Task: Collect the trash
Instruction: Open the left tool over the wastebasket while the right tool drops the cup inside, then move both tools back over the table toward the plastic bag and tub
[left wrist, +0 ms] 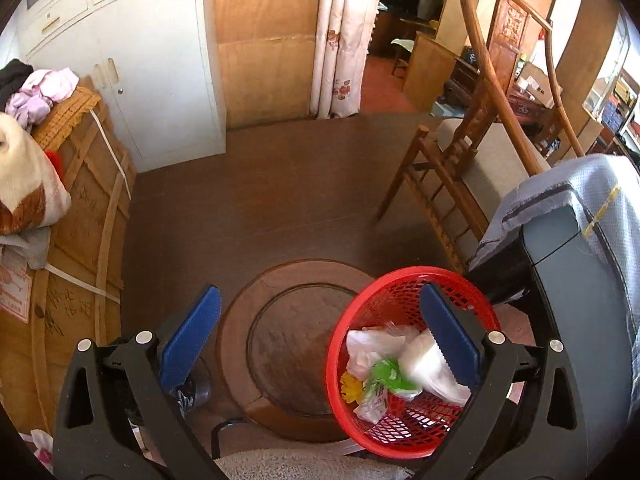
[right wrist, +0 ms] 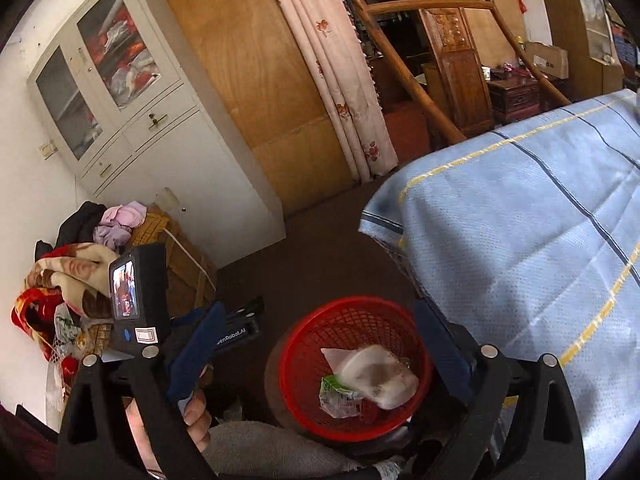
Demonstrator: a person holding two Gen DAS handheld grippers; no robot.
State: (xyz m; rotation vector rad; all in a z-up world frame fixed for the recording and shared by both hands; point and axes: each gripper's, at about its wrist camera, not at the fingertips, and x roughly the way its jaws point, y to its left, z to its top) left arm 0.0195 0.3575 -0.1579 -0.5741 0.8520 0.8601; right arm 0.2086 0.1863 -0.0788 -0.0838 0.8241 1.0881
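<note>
1. A red mesh basket (left wrist: 412, 360) sits on the edge of a round wooden stool (left wrist: 288, 344) on the dark floor, close beside a piece of furniture draped in a blue checked cloth (right wrist: 520, 232).
2. The trash is already in the basket: crumpled white paper or plastic (right wrist: 376, 372), a green-and-white wrapper (right wrist: 340, 398), and, seen from the left side, something yellow (left wrist: 351, 386) near the basket's wall.
3. The left hand-held gripper (left wrist: 320, 340) hangs above the stool and basket with its blue pads spread wide; nothing sits between them, and one pad overlaps the basket's rim in the view.
4. The right hand-held gripper (right wrist: 320, 352) is likewise spread wide over the basket, empty, the trash lying below it.
5. The person's left hand (right wrist: 196, 416) shows beneath the other tool.
6. A strapped cardboard crate (left wrist: 80, 216) piled with blankets and clothes stands to the left, near a white cabinet (left wrist: 152, 60).
</note>
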